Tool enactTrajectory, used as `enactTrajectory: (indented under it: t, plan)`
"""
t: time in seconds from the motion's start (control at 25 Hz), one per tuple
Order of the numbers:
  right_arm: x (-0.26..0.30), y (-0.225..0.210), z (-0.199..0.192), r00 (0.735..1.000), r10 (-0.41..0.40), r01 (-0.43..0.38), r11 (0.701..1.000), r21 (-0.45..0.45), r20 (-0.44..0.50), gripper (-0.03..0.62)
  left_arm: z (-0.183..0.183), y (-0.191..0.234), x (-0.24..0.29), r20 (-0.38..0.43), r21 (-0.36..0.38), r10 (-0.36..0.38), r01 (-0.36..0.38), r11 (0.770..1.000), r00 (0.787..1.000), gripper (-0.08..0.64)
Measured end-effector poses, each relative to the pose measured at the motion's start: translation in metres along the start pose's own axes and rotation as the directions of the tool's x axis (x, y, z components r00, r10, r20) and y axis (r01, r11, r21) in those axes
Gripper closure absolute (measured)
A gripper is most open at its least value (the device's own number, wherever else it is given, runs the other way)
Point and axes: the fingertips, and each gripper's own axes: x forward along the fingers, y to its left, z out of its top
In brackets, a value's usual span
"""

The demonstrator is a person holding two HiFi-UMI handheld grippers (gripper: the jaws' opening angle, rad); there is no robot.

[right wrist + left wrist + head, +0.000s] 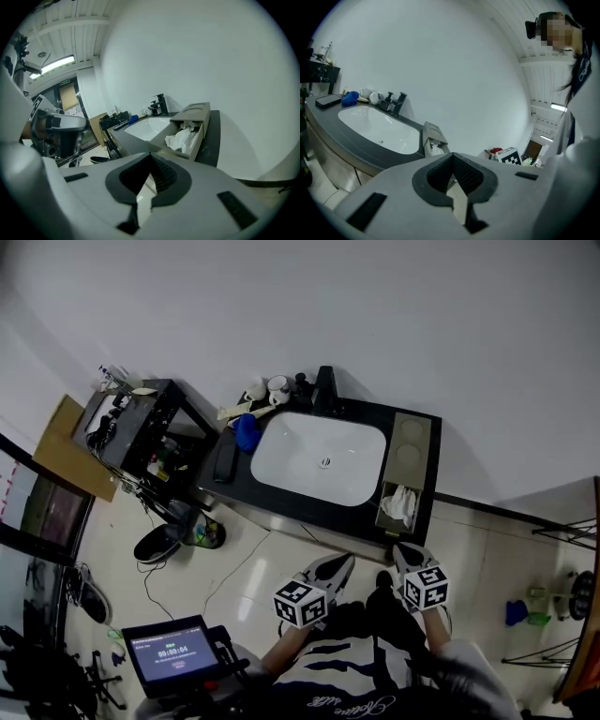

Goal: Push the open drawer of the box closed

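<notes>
Close to our body, we are holding the left gripper [337,565] and the right gripper [406,554] side by side above the floor. Both are keeping their jaws pressed together, with nothing between them. Just ahead of the right gripper, not touching it, the drawer [398,517] is standing pulled out toward us from the box [411,448] at the right end of the dark counter [281,500]. A white cloth [400,503] is lying inside it. Left of the box the white sink [319,457] is sitting, with the black tap [325,388] behind.
</notes>
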Motion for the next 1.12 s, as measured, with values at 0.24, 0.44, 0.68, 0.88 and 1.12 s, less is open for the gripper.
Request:
enactTrajectory:
  t: [0.24, 0.44, 0.68, 0.88, 1.12]
  plan:
    - [0.012, -0.015, -0.007, 0.992, 0.054, -0.062, 0.995, -0.076, -0.11, 0.598, 0.028, 0.023, 0.023, 0.056, -0.031, 0.074, -0.073, 0.997, 0.996, 0.558]
    - [0.019, -0.018, 0.004, 0.981, 0.161, -0.169, 0.983, -0.07, -0.108, 0.595, 0.04, 0.039, 0.051, 0.061, -0.044, 0.108, -0.106, 0.993, 0.992, 0.558]
    - [0.028, -0.019, 0.018, 0.972, 0.177, -0.205, 0.961, -0.186, -0.157, 0.595, 0.054, 0.037, 0.069, 0.058, -0.05, 0.121, -0.118, 0.992, 0.991, 0.558]
    - [0.042, -0.036, 0.035, 0.977, 0.16, -0.187, 0.959, -0.213, -0.14, 0.595, 0.061, 0.044, 0.07, 0.055, -0.053, 0.16, -0.157, 0.986, 0.986, 0.558]
    - [0.067, -0.085, 0.056, 0.99, 0.051, -0.074, 0.981, -0.177, -0.13, 0.595, 0.065, 0.052, 0.07, 0.056, -0.061, 0.194, -0.191, 0.98, 0.979, 0.558]
